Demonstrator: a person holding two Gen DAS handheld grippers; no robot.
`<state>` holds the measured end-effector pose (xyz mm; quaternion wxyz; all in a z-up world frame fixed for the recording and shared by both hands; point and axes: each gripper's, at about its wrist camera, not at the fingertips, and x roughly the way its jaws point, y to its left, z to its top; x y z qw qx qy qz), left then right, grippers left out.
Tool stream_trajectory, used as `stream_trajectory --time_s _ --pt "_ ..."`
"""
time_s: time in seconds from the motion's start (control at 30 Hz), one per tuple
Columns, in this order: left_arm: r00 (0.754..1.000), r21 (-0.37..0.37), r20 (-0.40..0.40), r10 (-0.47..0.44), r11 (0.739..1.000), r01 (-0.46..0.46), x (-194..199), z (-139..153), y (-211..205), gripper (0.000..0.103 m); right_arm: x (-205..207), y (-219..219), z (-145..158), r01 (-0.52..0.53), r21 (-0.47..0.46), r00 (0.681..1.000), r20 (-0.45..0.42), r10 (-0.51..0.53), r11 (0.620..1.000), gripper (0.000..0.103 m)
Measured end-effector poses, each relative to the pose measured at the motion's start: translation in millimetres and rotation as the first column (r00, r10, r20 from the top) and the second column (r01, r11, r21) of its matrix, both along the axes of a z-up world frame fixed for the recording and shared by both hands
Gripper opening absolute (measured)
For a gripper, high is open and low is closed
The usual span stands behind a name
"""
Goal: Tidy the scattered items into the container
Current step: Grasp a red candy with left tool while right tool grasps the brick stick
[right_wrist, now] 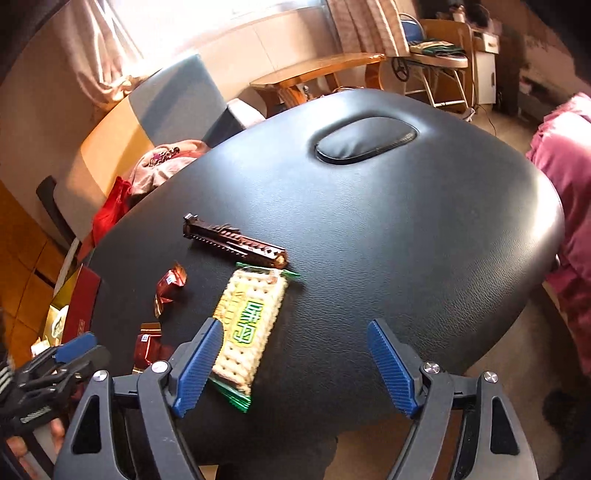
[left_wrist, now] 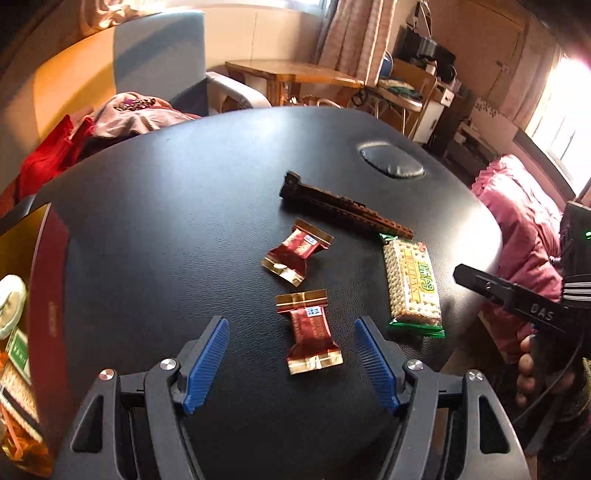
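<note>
Our left gripper (left_wrist: 291,354) hung wide apart around the near red candy (left_wrist: 312,332) on the table (left_wrist: 184,206); we judged: go lower, centre it, then squeeze. Right gripper (right_wrist: 295,358) also released, beside biscuit pack (right_wrist: 247,328). Box (left_wrist: 48,288) was at left.

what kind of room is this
Probably a lived-in home room, a bedroom or sitting room. Curtains hang at a window, an armchair has clothes heaped beside it, and a pink quilt lies to the right.
</note>
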<state>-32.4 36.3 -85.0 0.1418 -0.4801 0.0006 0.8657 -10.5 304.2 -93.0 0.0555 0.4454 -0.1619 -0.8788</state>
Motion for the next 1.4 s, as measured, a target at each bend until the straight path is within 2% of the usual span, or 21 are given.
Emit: stream_trajectory --time_s 0.23,0.53,0.63,0.7,0.8,0.9,1.07,1.17,1.3,1.4 --pt "0.999 -0.064 0.029 -0.022 0.998 0.023 -15 -18 18 0.07 3 6 3 -0.006 0.0 0.999 -0.047 0.006 1.0 0.081" --pt "0.998 -0.101 0.065 0.015 0.995 -0.008 -21 -40 19 0.067 -1 1 8 -0.026 0.046 0.995 -0.096 0.03 0.999 0.081" --pt "0.999 -0.124 0.044 0.022 0.992 -0.016 -20 -42 20 0.069 -5 0 10 -0.032 0.059 0.994 -0.098 0.038 0.998 0.081" --pt "0.999 -0.135 0.037 0.029 0.991 -0.024 -19 -44 20 0.075 -14 -2 12 -0.052 0.068 0.994 -0.09 0.058 0.996 0.081" --pt "0.998 -0.111 0.029 0.061 0.992 -0.058 -17 -46 13 0.075 -28 -4 14 -0.083 0.08 0.993 -0.077 0.089 0.993 0.077" --pt "0.997 -0.101 0.03 0.072 0.992 -0.069 -18 -47 8 0.075 -52 -15 16 -0.162 0.116 0.984 -0.06 0.17 0.98 0.073" --pt "0.996 -0.109 0.034 0.078 0.991 -0.074 -21 -47 10 0.076 -93 -54 14 -0.351 0.211 0.934 0.008 0.358 0.912 0.06" --pt "0.996 -0.107 0.04 0.079 0.991 -0.075 -24 -47 9 0.077 -115 -78 10 -0.457 0.258 0.887 0.061 0.457 0.851 0.058" --pt "0.997 -0.109 0.039 0.069 0.992 -0.064 -25 -46 9 0.076 -143 -111 5 -0.587 0.308 0.806 0.14 0.575 0.749 0.058" --pt "0.998 -0.112 0.033 0.062 0.992 -0.058 -26 -46 8 0.073 -159 -125 -6 -0.638 0.318 0.768 0.198 0.609 0.701 0.058"
